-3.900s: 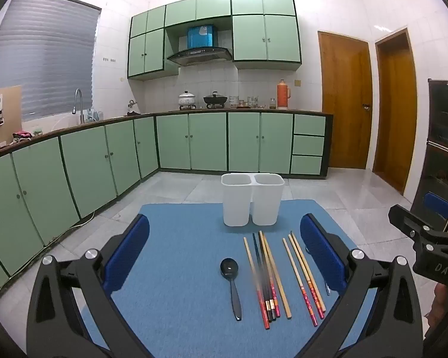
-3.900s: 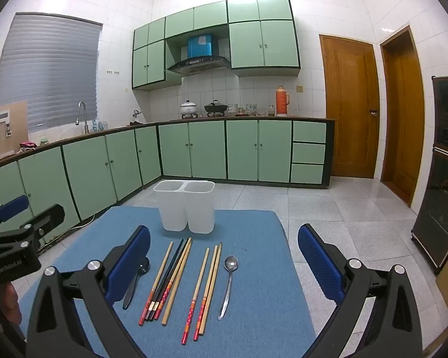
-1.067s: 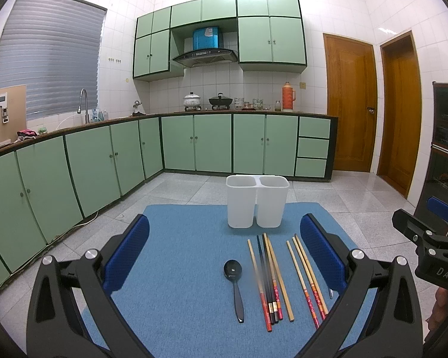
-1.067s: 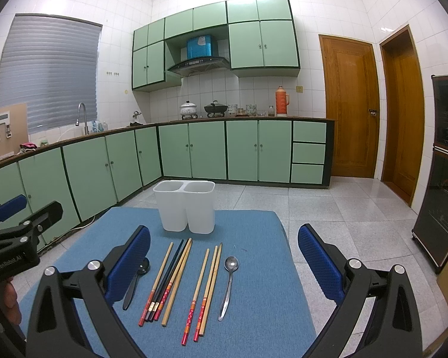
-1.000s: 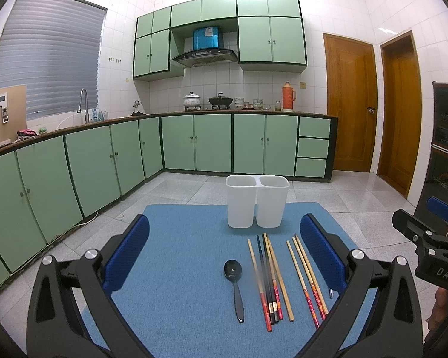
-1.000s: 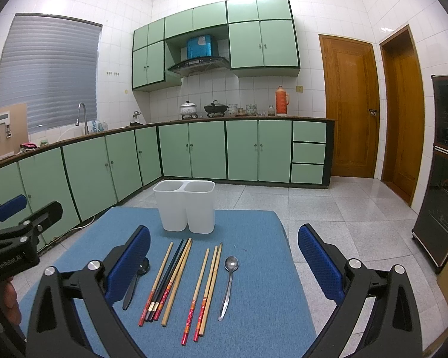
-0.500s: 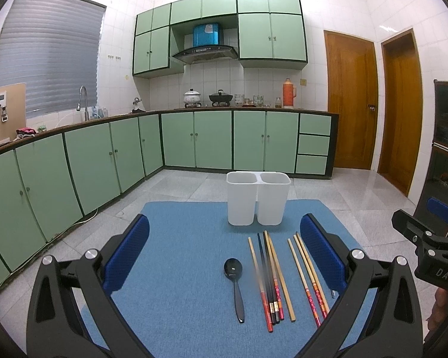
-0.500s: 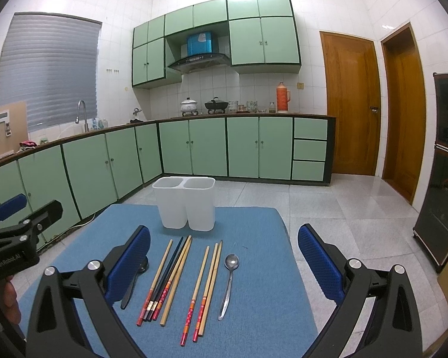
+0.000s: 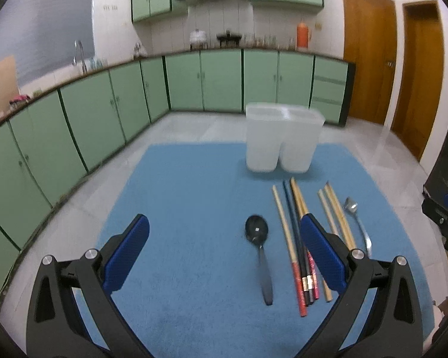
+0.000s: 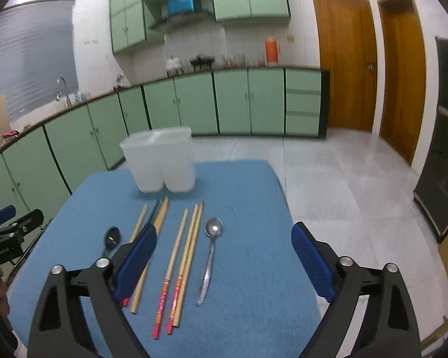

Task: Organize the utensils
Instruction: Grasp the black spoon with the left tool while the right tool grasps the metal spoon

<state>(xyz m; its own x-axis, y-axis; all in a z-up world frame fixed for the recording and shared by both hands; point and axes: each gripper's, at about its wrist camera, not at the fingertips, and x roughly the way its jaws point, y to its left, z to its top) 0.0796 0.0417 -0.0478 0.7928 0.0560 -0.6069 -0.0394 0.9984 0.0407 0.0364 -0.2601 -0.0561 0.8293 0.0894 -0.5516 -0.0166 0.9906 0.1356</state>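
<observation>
On the blue mat (image 9: 179, 194) lie a black spoon (image 9: 257, 229), several chopsticks (image 9: 285, 232) and a silver spoon (image 9: 351, 207). Behind them stands a white two-compartment holder (image 9: 279, 140). My left gripper (image 9: 222, 229) hangs open above the mat, and the black spoon shows between its fingers without touching them. My right gripper (image 10: 224, 232) is wide, with its jaws closing. The silver spoon (image 10: 213, 227) and chopsticks (image 10: 176, 253) lie on the mat below its gap, untouched. The holder (image 10: 161, 161) is at the mat's far left in the right wrist view.
Green cabinets (image 9: 104, 113) line the left and back walls, and two wooden doors (image 10: 346, 68) stand at the right. A dark appliance (image 10: 445, 179) is at the far right. The mat's right edge (image 10: 286, 208) drops to a tiled floor.
Both grippers have tipped downward and come closer to the mat, so the utensils look larger. The right gripper's fingers stand a little nearer each other.
</observation>
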